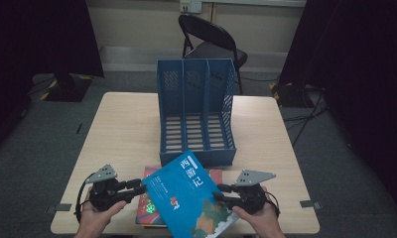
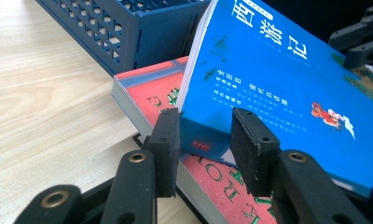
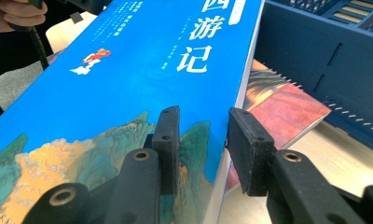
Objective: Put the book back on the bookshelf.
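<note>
A thick blue book (image 1: 191,198) with a painted cover is raised and tilted between both grippers at the table's front edge. My left gripper (image 1: 139,187) clamps its left corner; in the left gripper view the pads (image 2: 168,140) sit on either side of the book (image 2: 278,79) at its spine end. My right gripper (image 1: 221,194) grips the right edge, one jaw on the cover (image 3: 128,60) and one under the pages, its gripper point (image 3: 203,140) astride the edge. Under it lies a red book (image 1: 148,208), also seen as the red book (image 2: 147,88) and red book (image 3: 287,102).
A blue three-slot file rack (image 1: 196,74) stands open toward me in the middle of the wooden table (image 1: 127,129), just behind the books. A black folding chair (image 1: 211,39) stands beyond the far edge. Dark curtains hang on both sides.
</note>
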Available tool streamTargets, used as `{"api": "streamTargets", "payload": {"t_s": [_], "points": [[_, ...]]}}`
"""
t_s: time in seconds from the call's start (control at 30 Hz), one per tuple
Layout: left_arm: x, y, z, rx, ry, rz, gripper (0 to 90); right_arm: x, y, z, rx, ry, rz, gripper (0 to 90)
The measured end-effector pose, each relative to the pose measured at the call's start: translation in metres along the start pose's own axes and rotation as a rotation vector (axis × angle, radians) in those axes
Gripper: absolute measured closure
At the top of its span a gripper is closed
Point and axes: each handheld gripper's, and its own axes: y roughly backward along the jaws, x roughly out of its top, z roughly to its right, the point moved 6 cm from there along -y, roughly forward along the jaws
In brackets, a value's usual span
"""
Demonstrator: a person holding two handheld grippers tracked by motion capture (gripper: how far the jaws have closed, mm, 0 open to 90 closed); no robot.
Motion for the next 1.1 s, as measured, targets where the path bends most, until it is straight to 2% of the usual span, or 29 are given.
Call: {"api": "streamTargets", "payload": {"t_s": [0.13,0.37,0.53,0.63,0.73,0.8,0.87,0.9,0.93,1.0,1.1], "points": [[0.003,-0.003,-0.002,-0.016,-0.002,-0.009,66.5,-0.002,0.002,-0.004,0.009,0.005,-0.007,64.5],[0.014,-0.014,-0.008,0.011,-0.014,-0.008,66.9,-0.010,0.009,-0.013,0.042,-0.001,-0.012,63.6],[0.019,-0.020,-0.013,0.026,0.022,-0.008,60.8,-0.012,0.014,-0.018,0.068,0.013,-0.032,62.6],[0.015,-0.017,-0.007,0.007,0.043,-0.010,57.0,-0.005,0.009,-0.012,0.065,0.015,-0.018,60.9],[0.010,-0.012,0.007,0.010,0.019,-0.007,51.9,0.007,0.000,-0.002,0.060,0.010,0.010,55.6],[0.008,-0.012,0.014,-0.014,0.017,-0.009,50.4,0.015,-0.009,0.005,0.058,0.003,0.022,52.9],[0.006,-0.015,0.020,-0.028,0.017,-0.016,48.0,0.020,-0.020,0.013,0.030,-0.003,0.025,47.4],[0.005,-0.018,0.022,-0.050,0.019,-0.025,47.7,0.021,-0.024,0.017,0.028,-0.013,0.020,45.8],[0.005,-0.021,0.024,-0.053,0.021,-0.024,47.3,0.021,-0.028,0.019,0.045,-0.026,0.021,46.0],[0.006,-0.022,0.025,-0.032,0.009,-0.024,43.3,0.021,-0.031,0.019,0.069,-0.043,0.027,47.3],[0.008,-0.025,0.022,-0.048,0.021,-0.025,45.2,0.019,-0.029,0.016,0.050,-0.043,0.014,46.8]]}}
